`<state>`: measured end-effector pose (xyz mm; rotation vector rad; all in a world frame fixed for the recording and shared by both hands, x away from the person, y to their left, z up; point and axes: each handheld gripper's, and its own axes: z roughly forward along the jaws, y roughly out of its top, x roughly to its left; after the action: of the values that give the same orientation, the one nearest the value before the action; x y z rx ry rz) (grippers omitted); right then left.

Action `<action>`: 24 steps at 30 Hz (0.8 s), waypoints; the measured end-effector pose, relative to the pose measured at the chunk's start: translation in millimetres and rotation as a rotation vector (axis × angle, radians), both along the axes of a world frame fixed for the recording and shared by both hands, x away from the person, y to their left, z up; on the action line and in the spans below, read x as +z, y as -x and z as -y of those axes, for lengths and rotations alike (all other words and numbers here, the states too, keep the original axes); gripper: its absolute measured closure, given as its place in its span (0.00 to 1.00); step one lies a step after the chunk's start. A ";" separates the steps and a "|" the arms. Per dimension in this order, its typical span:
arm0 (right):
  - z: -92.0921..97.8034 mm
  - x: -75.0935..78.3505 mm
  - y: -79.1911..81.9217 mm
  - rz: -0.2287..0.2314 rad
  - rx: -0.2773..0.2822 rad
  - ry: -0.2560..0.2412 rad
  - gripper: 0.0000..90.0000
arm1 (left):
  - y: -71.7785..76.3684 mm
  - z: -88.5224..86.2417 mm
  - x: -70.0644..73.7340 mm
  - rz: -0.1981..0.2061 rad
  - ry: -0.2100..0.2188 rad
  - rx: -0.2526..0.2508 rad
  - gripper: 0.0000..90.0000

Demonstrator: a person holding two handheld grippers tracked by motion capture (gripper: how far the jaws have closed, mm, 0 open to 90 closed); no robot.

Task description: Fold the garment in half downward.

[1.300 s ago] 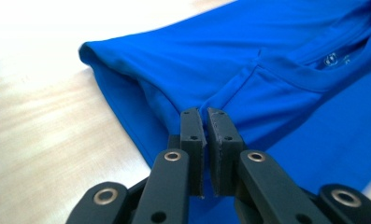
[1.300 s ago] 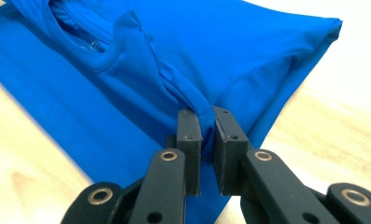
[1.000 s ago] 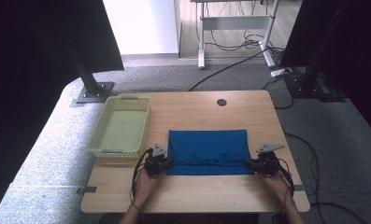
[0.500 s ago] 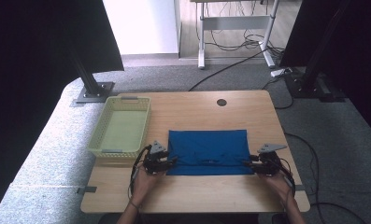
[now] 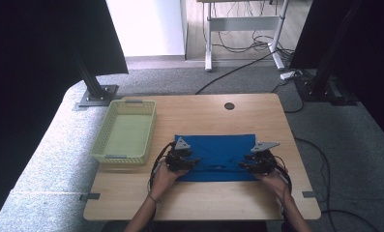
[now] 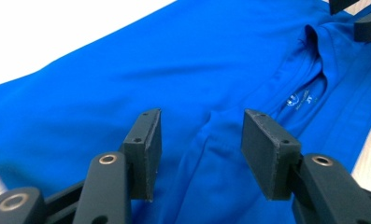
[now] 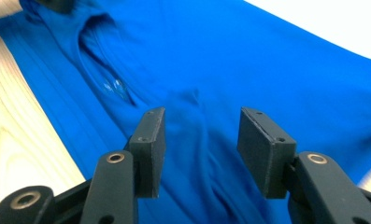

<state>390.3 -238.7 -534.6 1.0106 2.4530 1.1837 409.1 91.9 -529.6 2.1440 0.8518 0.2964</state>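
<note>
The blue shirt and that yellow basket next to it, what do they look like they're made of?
The blue shirt looks like a thin knit fabric, probably cotton or a blend, matte: it lies limp with soft folds and a stitched collar band with a printed label. The yellow basket looks like moulded plastic, pale and matte, judging by its regular perforated walls and stiff rim. Neither can be confirmed by sight alone.

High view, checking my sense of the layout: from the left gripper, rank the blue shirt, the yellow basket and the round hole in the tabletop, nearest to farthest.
From the left gripper:
1. Blue shirt, directly under its fingers, mid-table.
2. Yellow basket, beside it at the table's left edge.
3. Round hole, at the far side of the table, right of centre.
</note>
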 end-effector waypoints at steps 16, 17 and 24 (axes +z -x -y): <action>-20.1 -5.7 -9.1 0.003 0.045 0.060 0.91 | 3.1 20.6 -7.1 0.086 -0.093 -0.078 0.92; -19.5 -4.1 -6.7 0.007 0.049 0.054 0.91 | 5.2 20.2 -4.3 0.091 -0.084 -0.079 0.92; -11.1 4.6 9.9 -0.006 0.080 -0.039 0.88 | 25.0 14.8 7.5 0.083 -0.027 -0.112 0.92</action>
<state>380.4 -227.6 -530.0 0.9358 2.5053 1.2602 384.1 77.0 -522.1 2.1795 0.6811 0.3382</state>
